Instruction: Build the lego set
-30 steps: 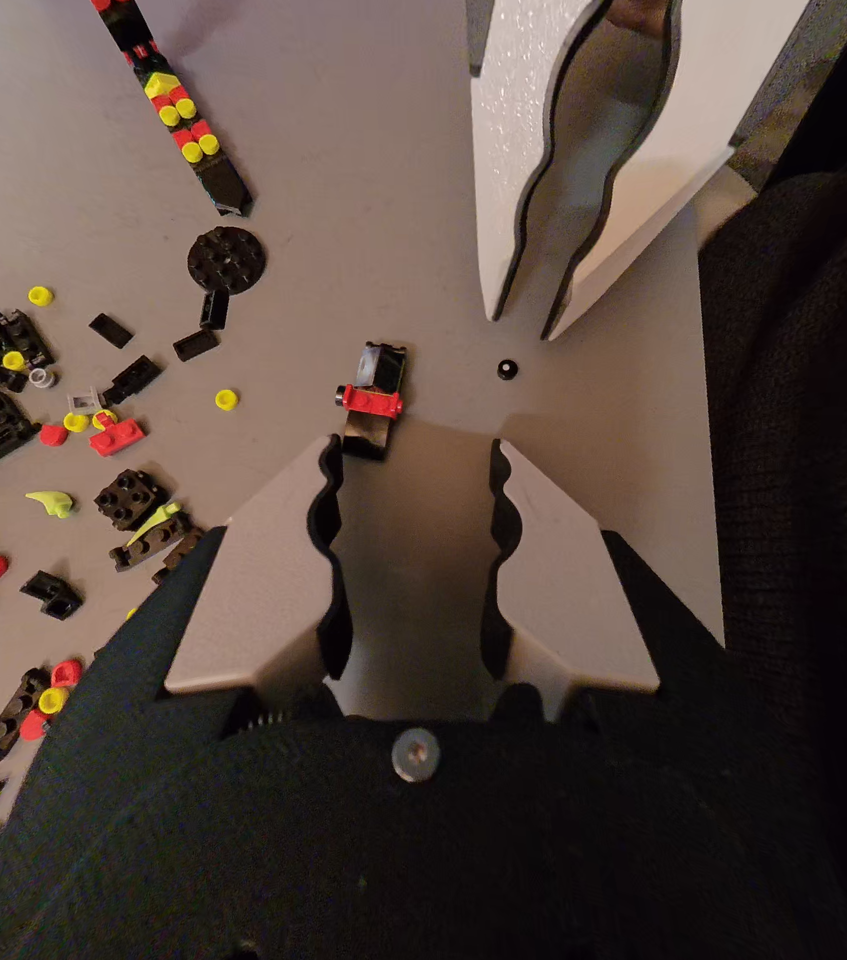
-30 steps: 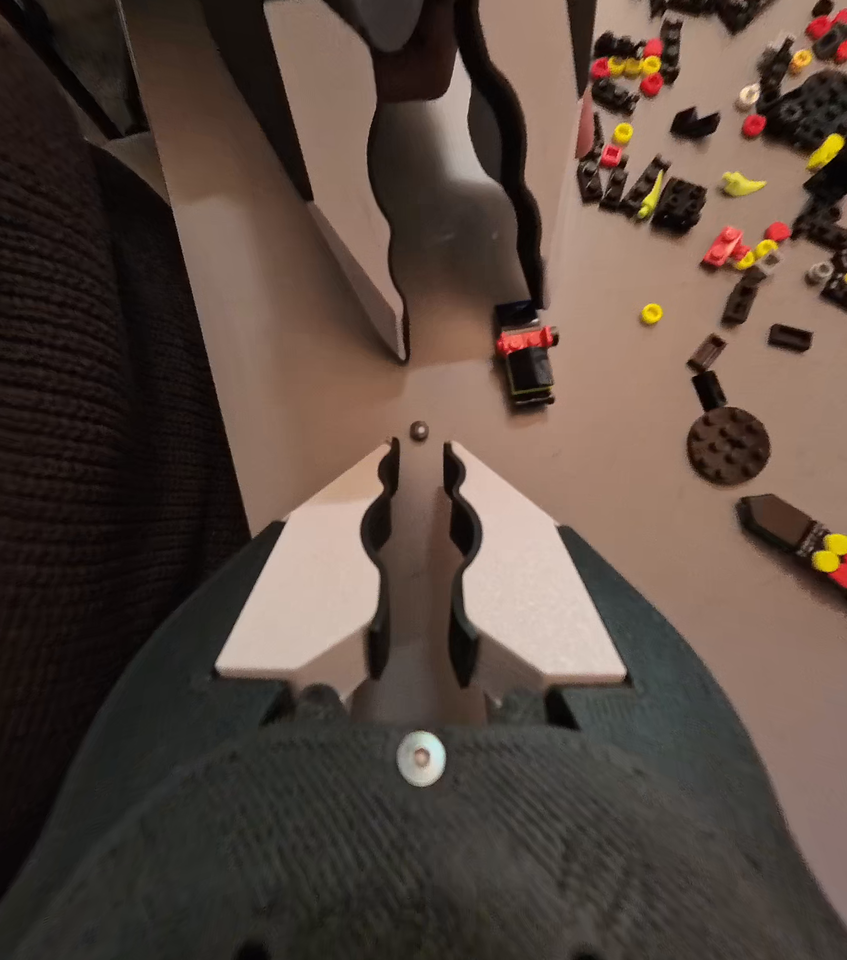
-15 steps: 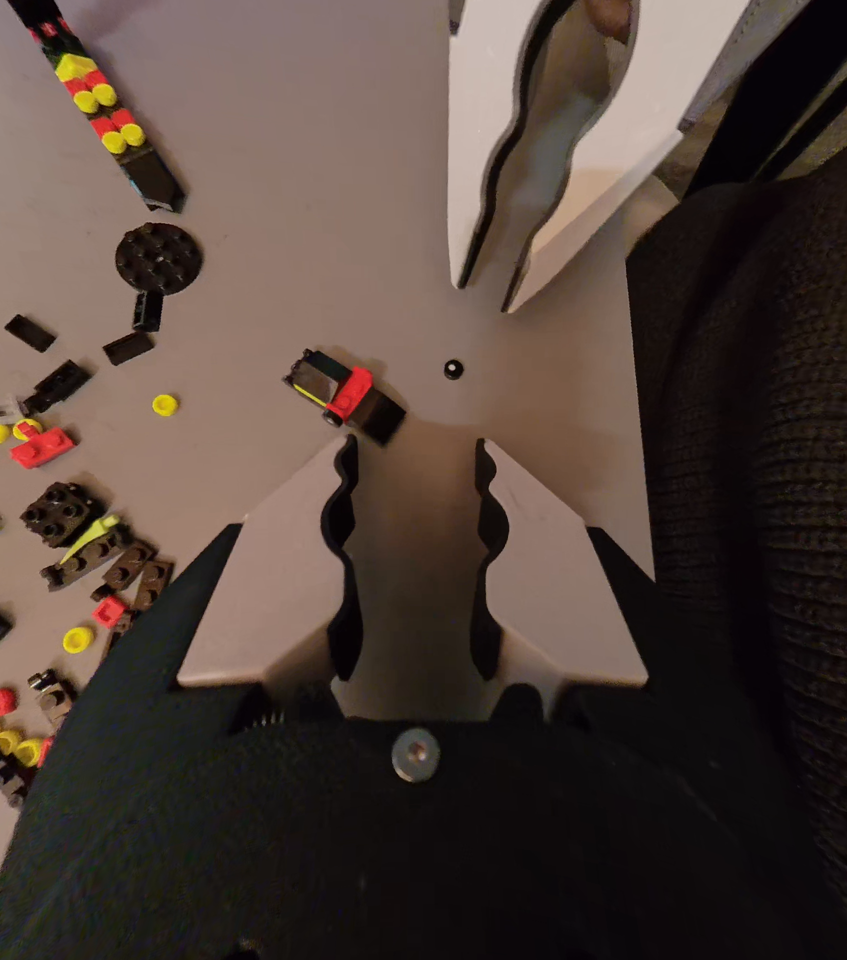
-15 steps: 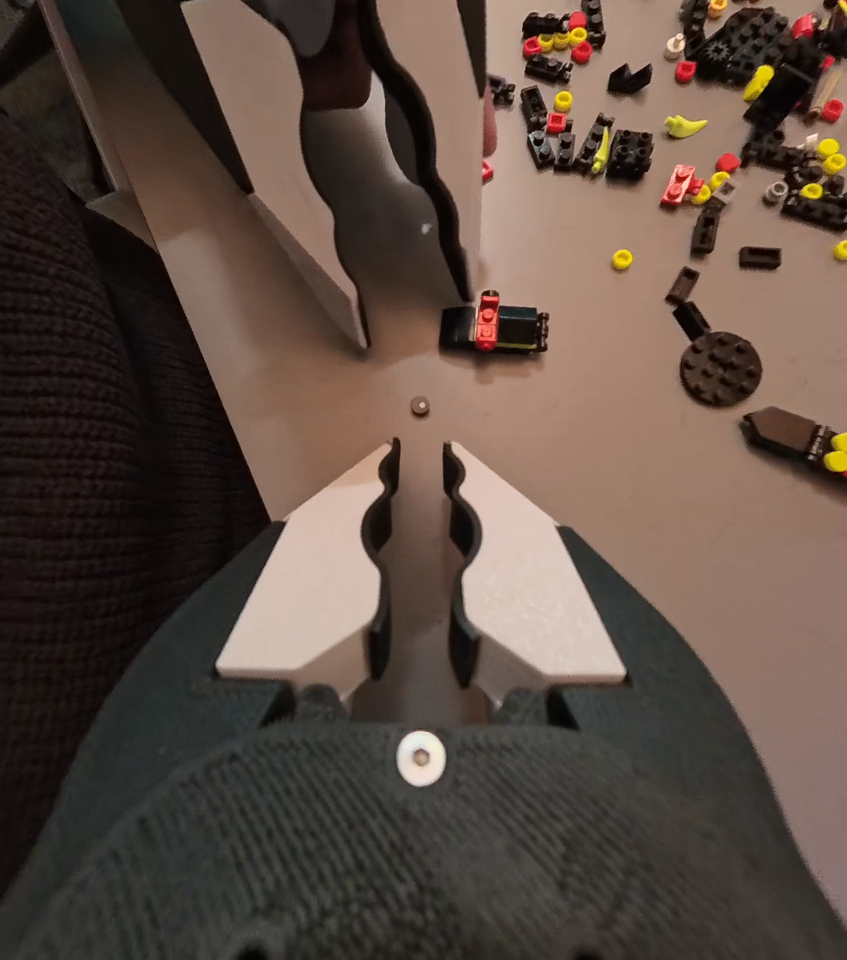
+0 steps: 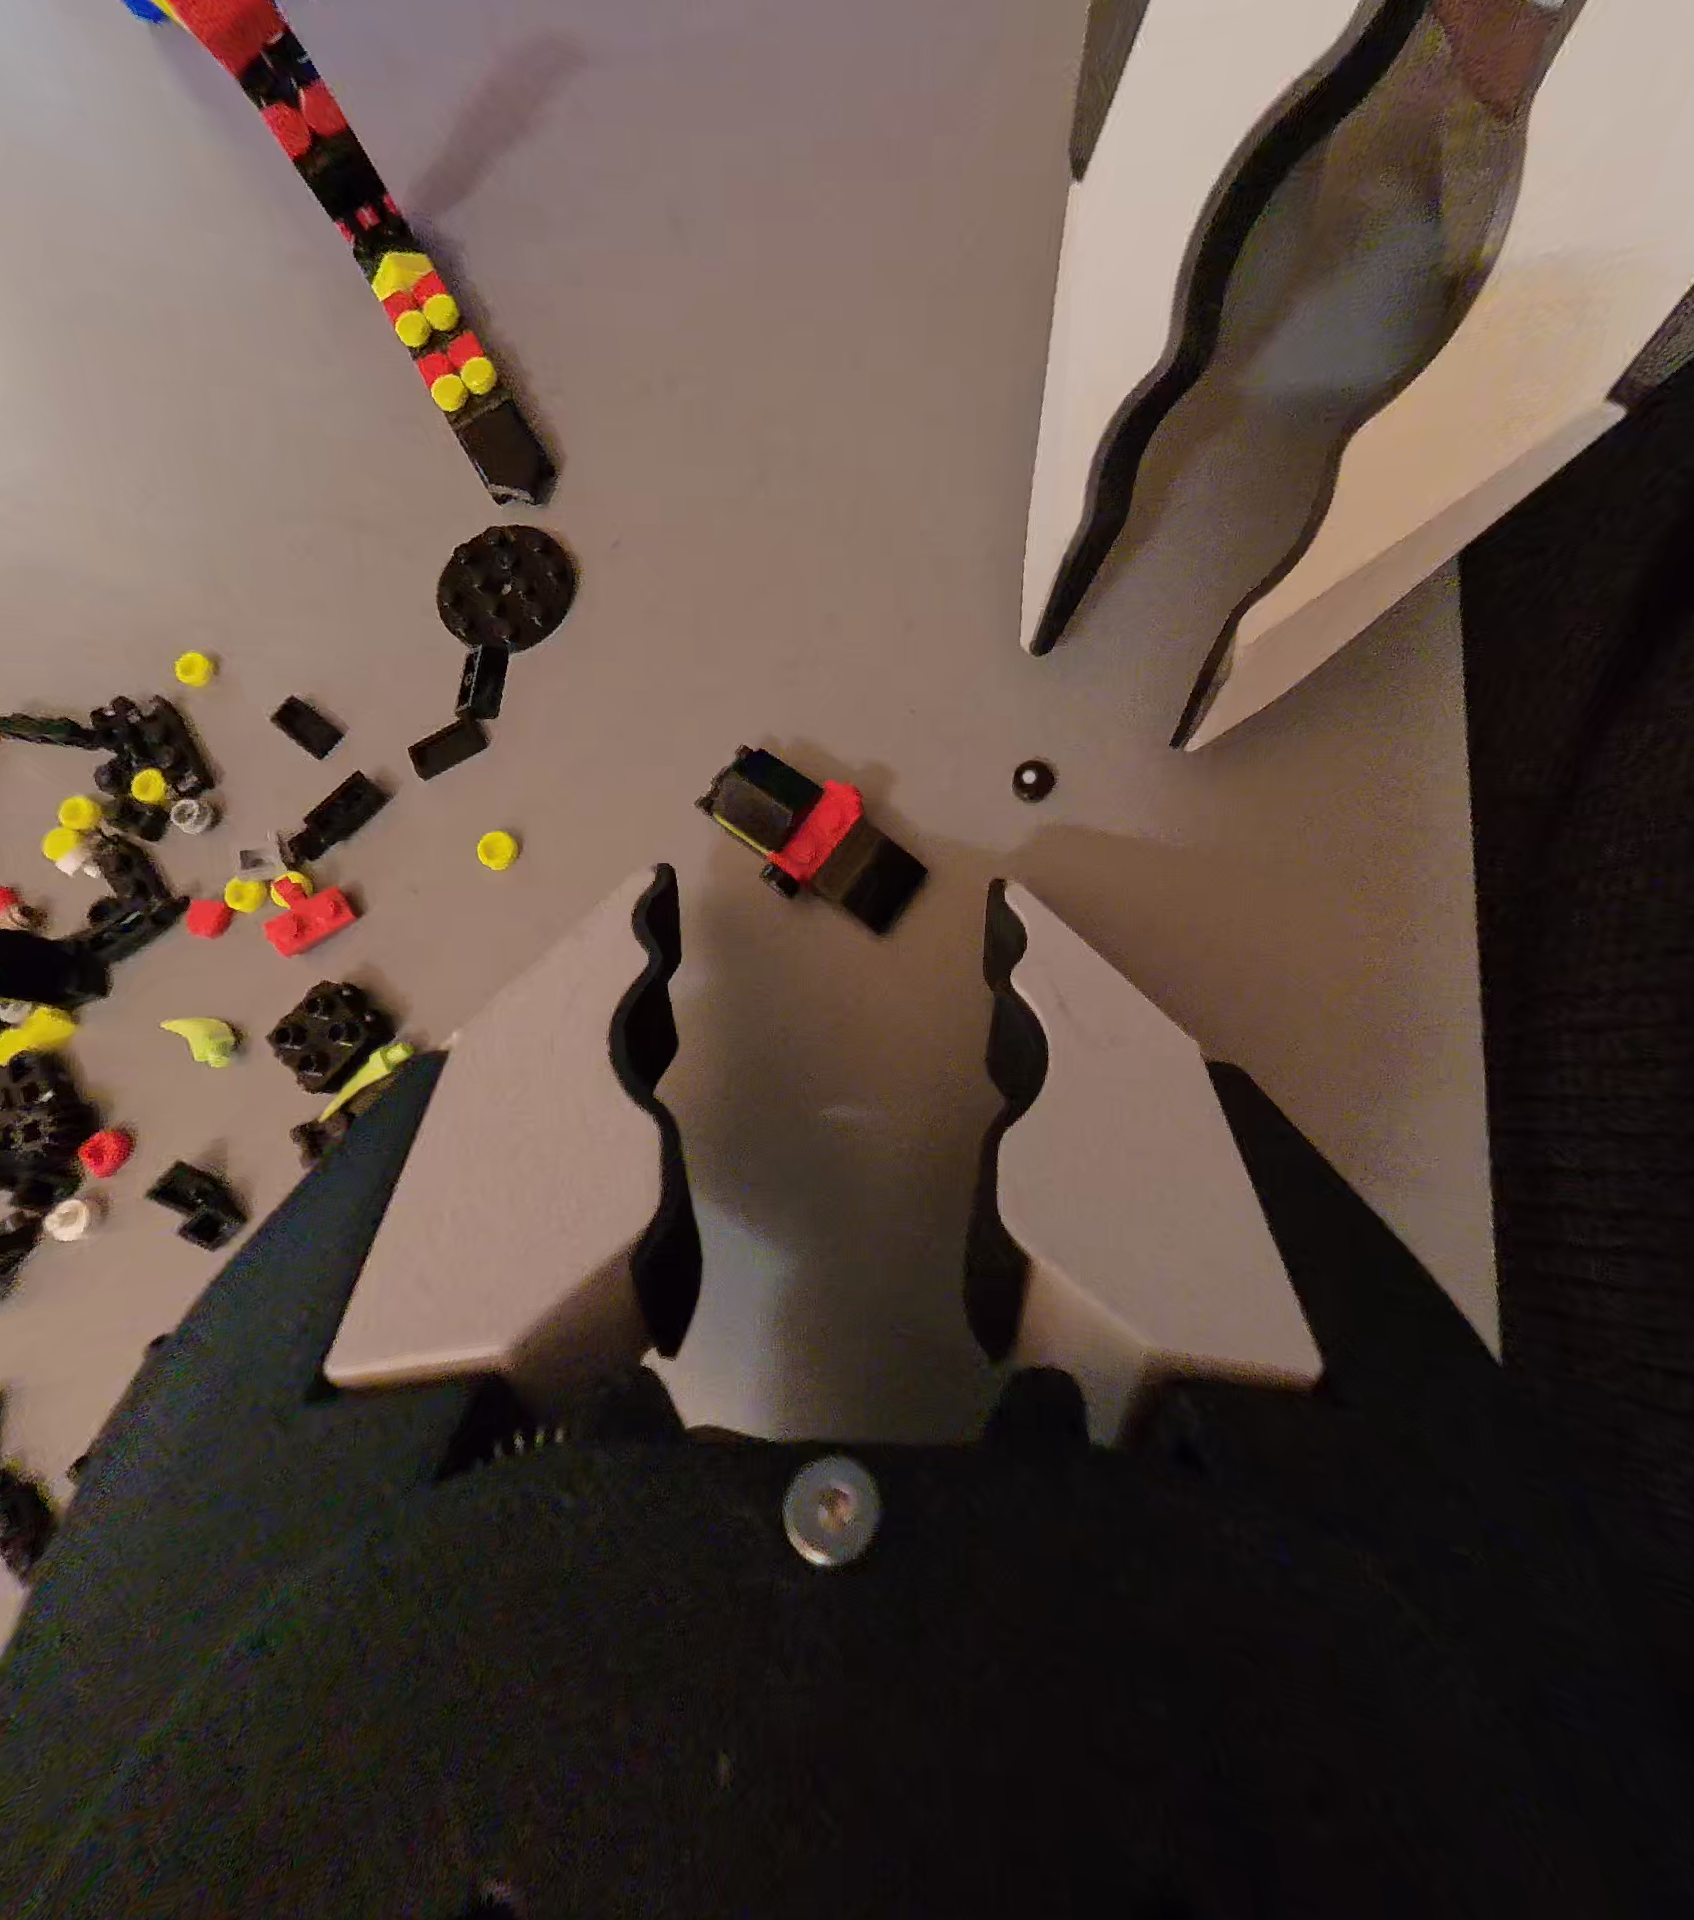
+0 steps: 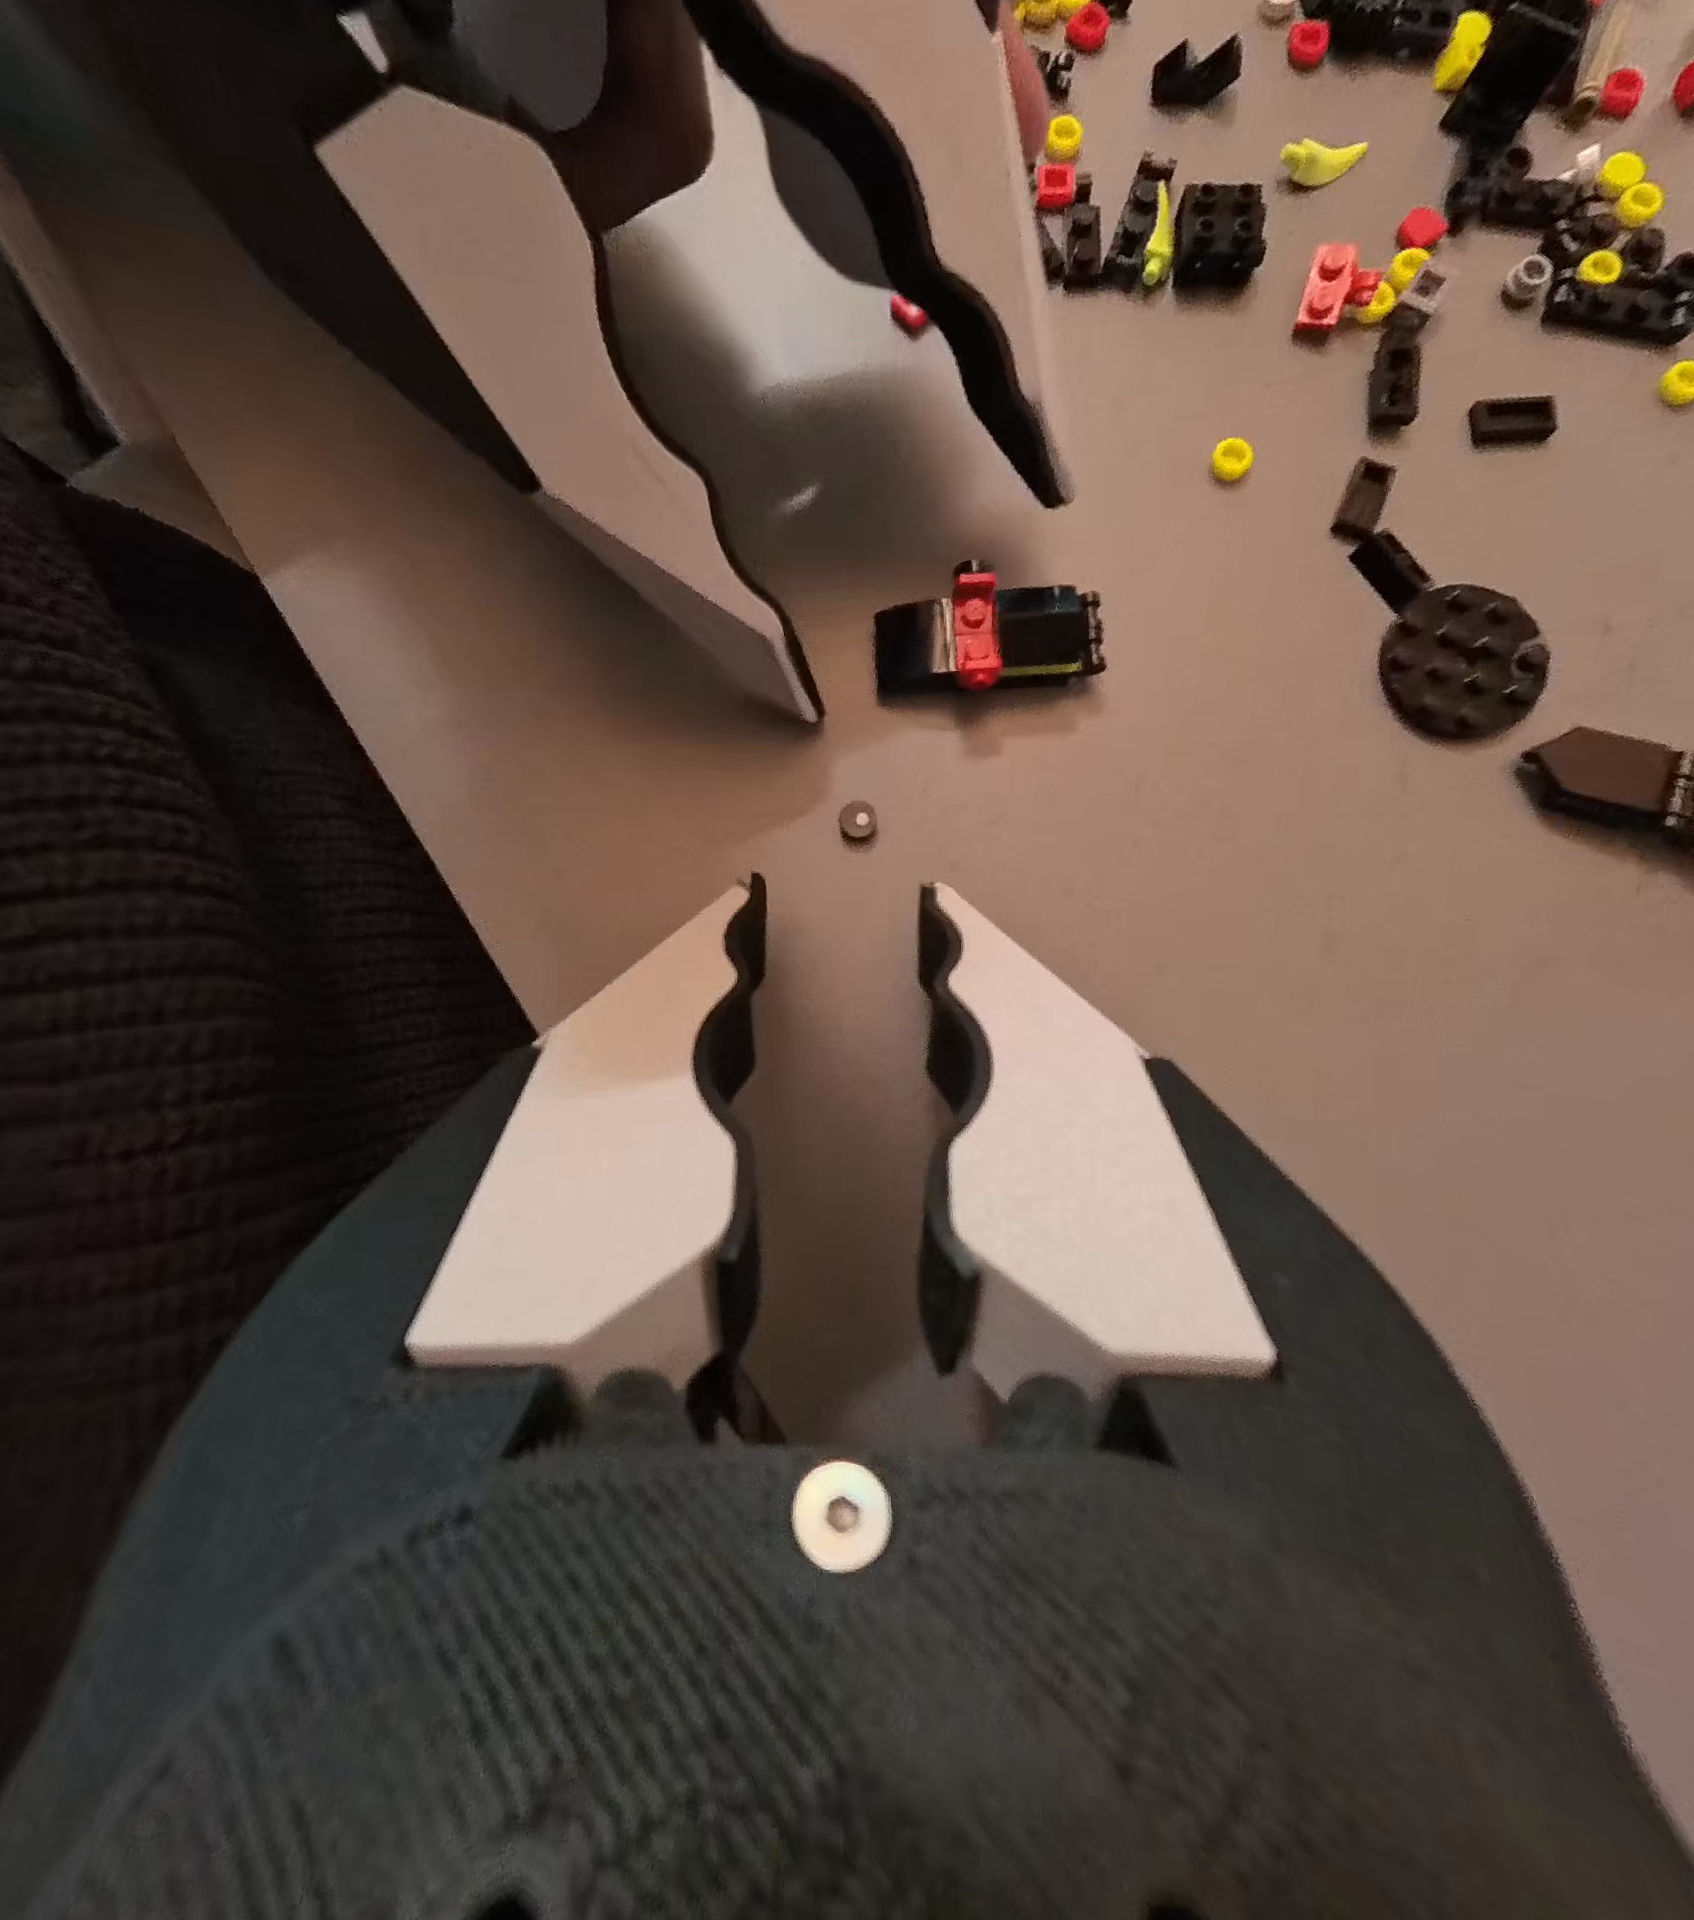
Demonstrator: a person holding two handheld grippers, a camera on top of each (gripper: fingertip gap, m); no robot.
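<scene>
A small black assembly with a red piece across it [image 5: 812,836] lies on the grey table [image 5: 822,312], just beyond my left gripper's tips. My left gripper [image 5: 830,883] is open and empty, with the assembly slightly left of centre ahead of it. A tiny black round stud [image 5: 1032,780] lies to the right of the assembly. My right gripper [image 6: 841,886] is open and empty, with the stud [image 6: 857,823] just ahead of its tips. The assembly [image 6: 988,634] lies farther out, between the left gripper's [image 6: 934,608] fingers. The right gripper [image 5: 1108,696] points in from the upper right.
A long black strip with red and yellow studs [image 5: 427,312] and a round black plate [image 5: 507,587] lie beyond. Several loose black, red and yellow pieces [image 5: 126,935] are scattered at the left. A person's dark knit clothing [image 5: 1653,935] lines the table's edge at the right.
The assembly was turned on the table beside the left fingertip. The left gripper has drawn back a little and opened wider. The right gripper's gap has widened.
</scene>
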